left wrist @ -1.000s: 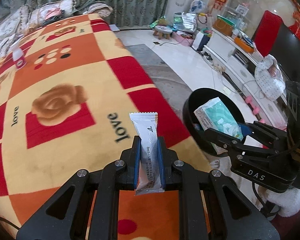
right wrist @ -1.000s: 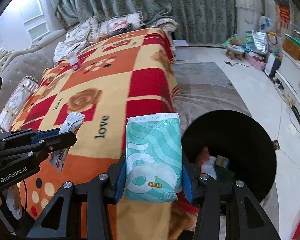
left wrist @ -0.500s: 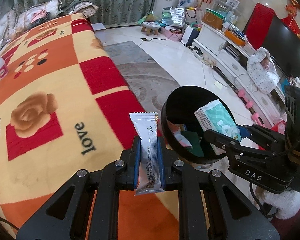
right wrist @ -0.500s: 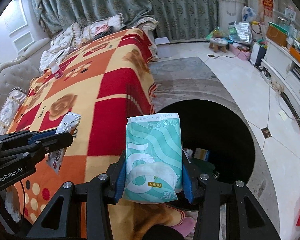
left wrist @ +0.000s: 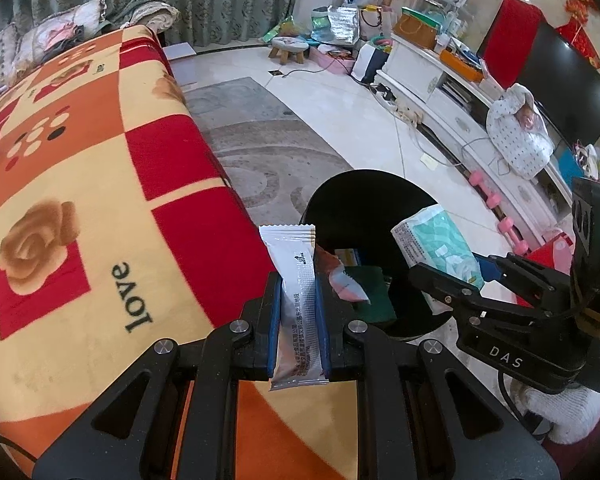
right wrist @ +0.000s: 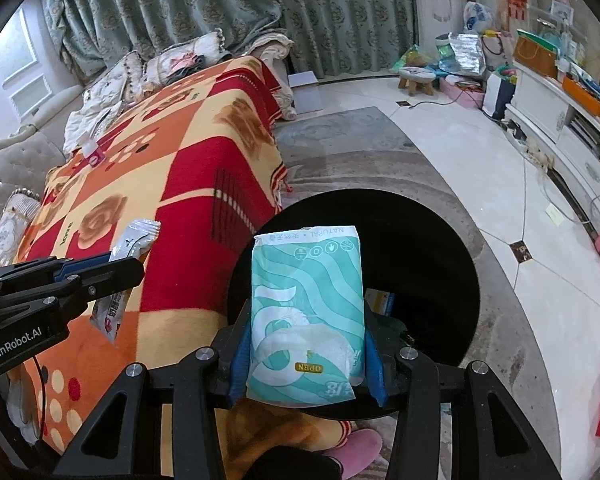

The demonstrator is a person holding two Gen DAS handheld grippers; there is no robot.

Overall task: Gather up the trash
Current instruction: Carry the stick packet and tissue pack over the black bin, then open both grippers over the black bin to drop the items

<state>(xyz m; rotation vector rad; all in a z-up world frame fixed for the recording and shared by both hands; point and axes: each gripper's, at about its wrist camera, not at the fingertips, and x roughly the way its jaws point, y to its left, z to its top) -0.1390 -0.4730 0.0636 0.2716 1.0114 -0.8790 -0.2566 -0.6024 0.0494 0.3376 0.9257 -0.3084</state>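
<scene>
Left wrist view: my left tongs (left wrist: 298,312) were pinching a white snack wrapper (left wrist: 296,280) upright between the blue pads, its crimped top edge sticking out past the tips. Under and left of it lay the sofa's red-orange checked blanket (left wrist: 80,184) with rose and "love" prints. Just right of the wrapper sat the black trash bin (left wrist: 364,192) on the floor, some scraps already in it: a reddish-white packet (left wrist: 342,276) and a dark green piece (left wrist: 374,292). My right tongs (left wrist: 456,272) came in from the right, holding a teal tissue pack (left wrist: 436,244) over the bin's near-right rim.

Right wrist view: right tongs (right wrist: 306,344) were clamped on the tissue pack (right wrist: 308,316), partly spread by its width, pads pressed on both long sides, "OPEN" tab near the camera. The pack sat right in front of the bin opening (right wrist: 420,240). Left tongs (right wrist: 112,272) showed at the left with the wrapper (right wrist: 134,240) over the blanket (right wrist: 204,168), beside the bin, not above it. A small pink-labelled item (right wrist: 94,156) lay far up the blanket. Pink slipper (right wrist: 356,444) at the bottom edge, near the bin.
</scene>
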